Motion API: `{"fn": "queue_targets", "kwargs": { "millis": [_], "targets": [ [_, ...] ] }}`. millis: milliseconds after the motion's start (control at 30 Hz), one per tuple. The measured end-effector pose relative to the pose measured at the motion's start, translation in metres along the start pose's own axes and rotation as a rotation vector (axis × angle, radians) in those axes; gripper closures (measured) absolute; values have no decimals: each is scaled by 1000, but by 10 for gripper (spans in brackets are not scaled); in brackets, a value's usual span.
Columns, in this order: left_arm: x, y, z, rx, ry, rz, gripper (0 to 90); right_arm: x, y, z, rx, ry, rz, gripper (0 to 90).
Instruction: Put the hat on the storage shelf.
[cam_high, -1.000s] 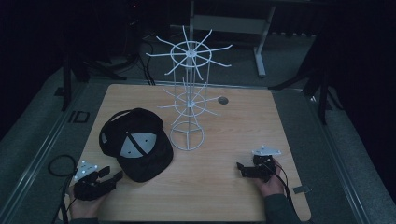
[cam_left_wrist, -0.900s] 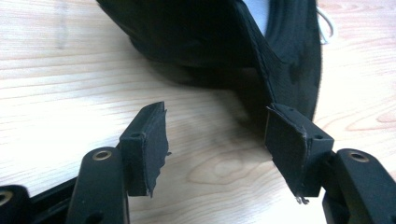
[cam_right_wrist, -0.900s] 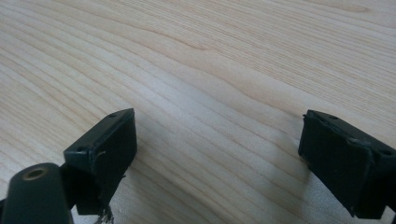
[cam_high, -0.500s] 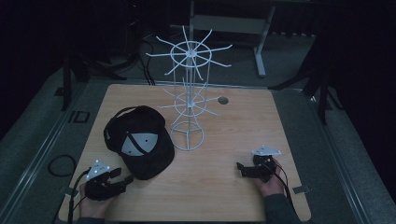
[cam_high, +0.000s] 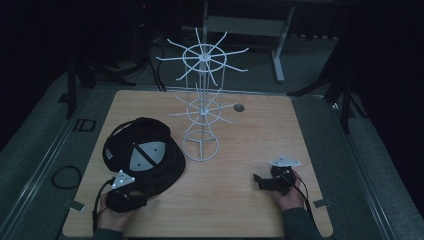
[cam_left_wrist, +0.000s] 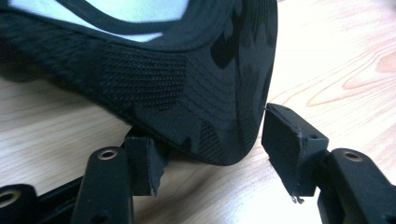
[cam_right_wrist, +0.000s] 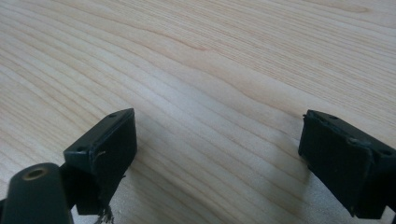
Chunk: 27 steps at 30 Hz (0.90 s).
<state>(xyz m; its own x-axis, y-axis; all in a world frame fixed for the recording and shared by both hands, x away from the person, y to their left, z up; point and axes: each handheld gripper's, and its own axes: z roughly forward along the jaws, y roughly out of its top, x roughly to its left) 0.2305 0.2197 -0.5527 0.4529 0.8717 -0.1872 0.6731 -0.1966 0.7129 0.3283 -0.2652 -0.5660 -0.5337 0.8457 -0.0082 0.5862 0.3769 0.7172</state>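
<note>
The left tongs (cam_high: 131, 199) are down low on the wooden table (cam_high: 240, 150), and their jaws are spread apart. In the left gripper view, the curved brim of a black cap (cam_left_wrist: 187, 79) pokes in between the two jaws, with one jaw tucked under the brim and the other jaw just beside its edge. The jaws are not squeezing the cap. From the high view, the black cap (cam_high: 145, 155) lies on the table right in front of the left tongs, with a grey patch showing on it. A white wire rack (cam_high: 202, 100) stands tall on the table, off to the right of the cap and farther away from both tongs. The right tongs (cam_high: 260, 181) rest on the table well apart from the cap. Their jaws are spread wide too, with just bare wood (cam_right_wrist: 210, 93) between them.
</note>
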Motion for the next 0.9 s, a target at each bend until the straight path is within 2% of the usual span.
{"fn": "queue_targets", "kwargs": {
  "millis": [100,167,267,333,500,567,600,633,733,767,800,833,900],
  "targets": [
    [-7,3,7,18,5,25,437,0,0,0,0,0,0,113],
    [-10,4,10,18,20,24,435,0,0,0,0,0,0,113],
    [-10,6,14,8,29,7,439,0,0,0,0,0,-1,112],
    [-10,7,14,6,42,0,487,0,0,0,0,0,-1,113],
    [-2,10,8,-25,1,-37,605,0,0,0,0,0,0,113],
    [2,10,5,-36,8,-53,620,0,0,0,0,0,-1,113],
    [2,10,5,-36,8,-53,620,0,0,0,0,0,-1,113],
    [6,11,2,-55,34,-64,620,0,0,0,0,0,-1,113],
    [12,12,-4,-88,76,-88,592,0,0,0,0,0,-1,112],
    [15,11,-5,-104,82,-108,575,0,0,0,0,0,-1,113],
    [17,11,-4,-115,69,-134,544,0,0,0,0,0,-1,113],
    [17,10,-1,-102,52,-144,512,0,0,0,0,0,-1,113],
    [14,10,7,-55,51,-126,485,0,0,0,0,0,0,113]
  ]
}}
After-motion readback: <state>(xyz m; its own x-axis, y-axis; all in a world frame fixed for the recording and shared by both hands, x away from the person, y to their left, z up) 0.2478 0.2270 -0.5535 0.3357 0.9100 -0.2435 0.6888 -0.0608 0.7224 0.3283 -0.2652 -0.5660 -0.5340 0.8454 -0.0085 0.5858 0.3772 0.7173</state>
